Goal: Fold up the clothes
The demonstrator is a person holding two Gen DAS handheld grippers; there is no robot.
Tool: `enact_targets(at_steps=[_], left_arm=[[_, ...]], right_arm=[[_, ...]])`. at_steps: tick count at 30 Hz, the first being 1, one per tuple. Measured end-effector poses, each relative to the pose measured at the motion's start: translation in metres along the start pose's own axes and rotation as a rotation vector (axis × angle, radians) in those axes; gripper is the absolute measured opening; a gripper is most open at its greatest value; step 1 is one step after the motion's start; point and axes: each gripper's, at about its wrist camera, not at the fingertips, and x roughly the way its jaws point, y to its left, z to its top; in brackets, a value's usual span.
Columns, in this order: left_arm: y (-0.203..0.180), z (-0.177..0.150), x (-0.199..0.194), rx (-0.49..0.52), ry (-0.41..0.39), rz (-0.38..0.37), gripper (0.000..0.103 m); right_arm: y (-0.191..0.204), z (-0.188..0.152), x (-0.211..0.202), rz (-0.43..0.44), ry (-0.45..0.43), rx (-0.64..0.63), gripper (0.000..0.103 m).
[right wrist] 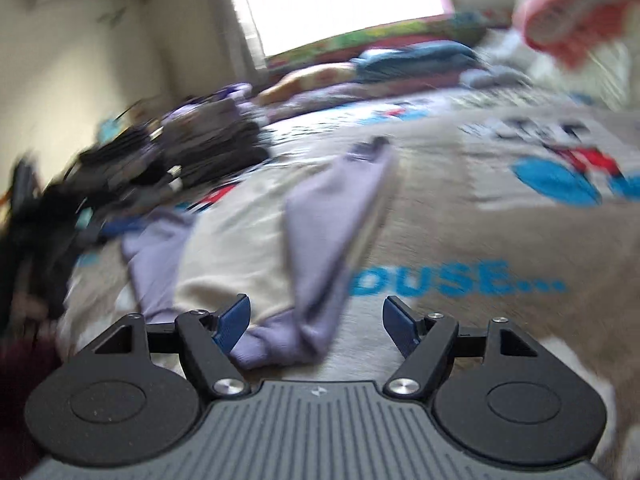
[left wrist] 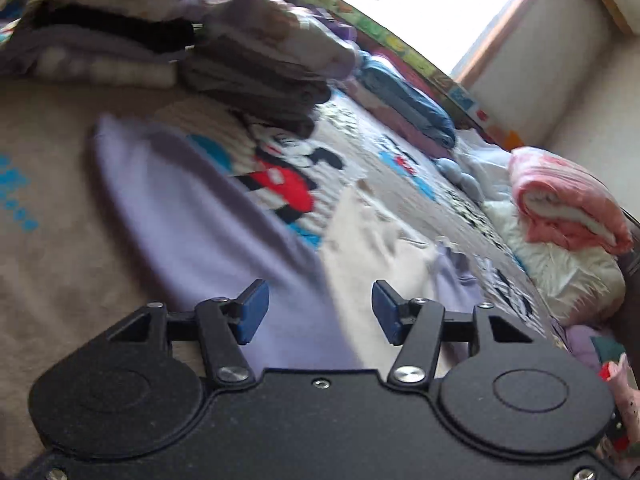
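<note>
A lilac garment (left wrist: 192,232) lies spread on the beige cartoon-print bedspread (left wrist: 48,264), with a cream panel (left wrist: 372,236) between its lilac parts. My left gripper (left wrist: 320,314) hangs open just above the lilac cloth, nothing between its blue pads (left wrist: 252,312). In the right wrist view the same lilac garment (right wrist: 332,232) shows a long lilac sleeve or leg running away from me and a bunched end near the fingers. My right gripper (right wrist: 316,322) is open over that bunched end; I cannot tell whether it touches the cloth.
Stacks of folded clothes (left wrist: 248,64) sit at the far side of the bed, with a dark pile (right wrist: 168,152) to the left in the right wrist view. A pink blanket (left wrist: 568,208) on white fluffy bedding (left wrist: 560,272) lies to the right. A bright window (right wrist: 340,0) is behind.
</note>
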Motion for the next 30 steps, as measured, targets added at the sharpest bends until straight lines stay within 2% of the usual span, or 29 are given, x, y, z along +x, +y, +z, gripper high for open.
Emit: enact_targets(at_steps=[2,6,15,17,21,30], left_arm=[[0.021,0.004,-0.005,-0.057,-0.021,0.043,0.056],[0.063,0.015,-0.016,-0.24,-0.067,0.07,0.056],[0.114,0.03,-0.004,-0.412,-0.112,0.032,0.055],[0.122,0.035,0.003,-0.439,-0.136,0.018,0.052],[0.137,0.044,0.014,-0.461,-0.155,0.015,0.037],[0.15,0.067,0.043,-0.491,-0.137,-0.036,0.035]], right_arm=[[-0.011,-0.001,0.0,-0.022,-0.005,0.064,0.073],[-0.023,-0.004,0.001,-0.05,-0.003,0.139,0.073],[-0.022,-0.01,0.003,-0.073,0.014,0.15,0.072],[-0.021,-0.01,0.004,-0.077,0.014,0.142,0.072],[-0.02,-0.01,0.005,-0.08,0.011,0.128,0.072],[-0.018,-0.011,0.014,-0.081,0.001,0.093,0.074]])
